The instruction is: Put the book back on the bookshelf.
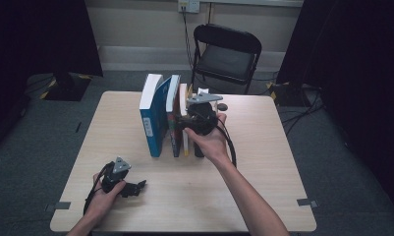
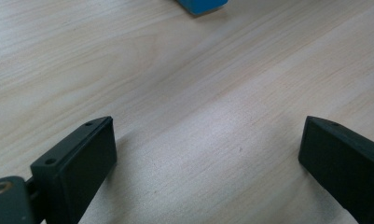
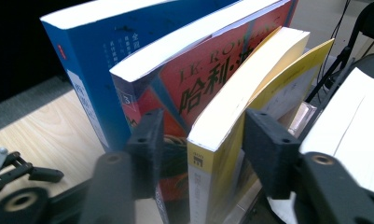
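Books upright in a row at tabletop [image 1: 263, 187] centre: thick blue paperback [image 3: 105, 60] at nine o'clock, red paperback [image 3: 194, 88] reading "J.K. ROW…", Chinese characters and "3", then thin yellow-covered paperback [image 3: 222, 140], spine numbered. Right tool [image 3: 201, 144] half open, straddling the yellow paperback, pads not visibly pressing. Left tool [image 2: 208, 158] wide open, empty, resting at seven o'clock.

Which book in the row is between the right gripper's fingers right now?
The yellow book, third from the tall blue book. The right gripper straddles its spine, with the red book just outside one of the fingers.
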A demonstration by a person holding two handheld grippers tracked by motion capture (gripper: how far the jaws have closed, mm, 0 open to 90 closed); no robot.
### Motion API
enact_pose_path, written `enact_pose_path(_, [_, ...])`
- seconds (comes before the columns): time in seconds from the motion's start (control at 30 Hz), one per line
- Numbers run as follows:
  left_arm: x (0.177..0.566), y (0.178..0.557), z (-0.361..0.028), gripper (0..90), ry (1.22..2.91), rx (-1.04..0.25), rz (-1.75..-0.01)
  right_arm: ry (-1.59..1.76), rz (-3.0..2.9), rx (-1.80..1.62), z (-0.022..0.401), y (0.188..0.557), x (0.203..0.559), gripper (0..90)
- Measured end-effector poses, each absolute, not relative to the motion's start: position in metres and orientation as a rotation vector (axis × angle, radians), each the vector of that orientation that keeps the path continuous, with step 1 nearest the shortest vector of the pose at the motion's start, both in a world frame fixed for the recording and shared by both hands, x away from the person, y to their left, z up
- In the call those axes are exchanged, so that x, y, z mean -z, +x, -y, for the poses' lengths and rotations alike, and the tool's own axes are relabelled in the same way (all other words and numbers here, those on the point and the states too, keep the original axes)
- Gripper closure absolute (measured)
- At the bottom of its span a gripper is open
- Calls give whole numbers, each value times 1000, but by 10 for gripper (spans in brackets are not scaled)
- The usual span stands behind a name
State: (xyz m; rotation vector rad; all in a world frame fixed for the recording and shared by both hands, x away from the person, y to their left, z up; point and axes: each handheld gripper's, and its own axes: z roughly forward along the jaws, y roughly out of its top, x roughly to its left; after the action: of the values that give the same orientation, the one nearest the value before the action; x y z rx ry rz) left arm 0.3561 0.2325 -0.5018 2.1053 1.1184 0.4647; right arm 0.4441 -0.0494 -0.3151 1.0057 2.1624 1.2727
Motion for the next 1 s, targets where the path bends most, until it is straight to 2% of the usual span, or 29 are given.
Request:
enact_pose_path(0.1, [502, 356, -233, 39, 2108, -466, -1118, 1029, -2152, -1326, 55, 443, 315, 416])
enact_pose_path(0.5, [502, 356, -232, 38, 2105, -466, -1118, 1040, -2129, -1402, 69, 436, 314, 328])
enact_pose_path(0.6, [502, 356, -232, 39, 2104, -466, -1120, 1056, -2136, -1383, 73, 436, 316, 269])
enact_pose_path(0.83, [502, 356, -233, 37, 2111, -472, -1119, 1075, -2101, -1405, 86, 430, 319, 222])
enact_pose_path(1.0, [502, 357, -232, 23, 2102, -470, -1134, 1062, -2083, -1406, 92, 423, 318, 223])
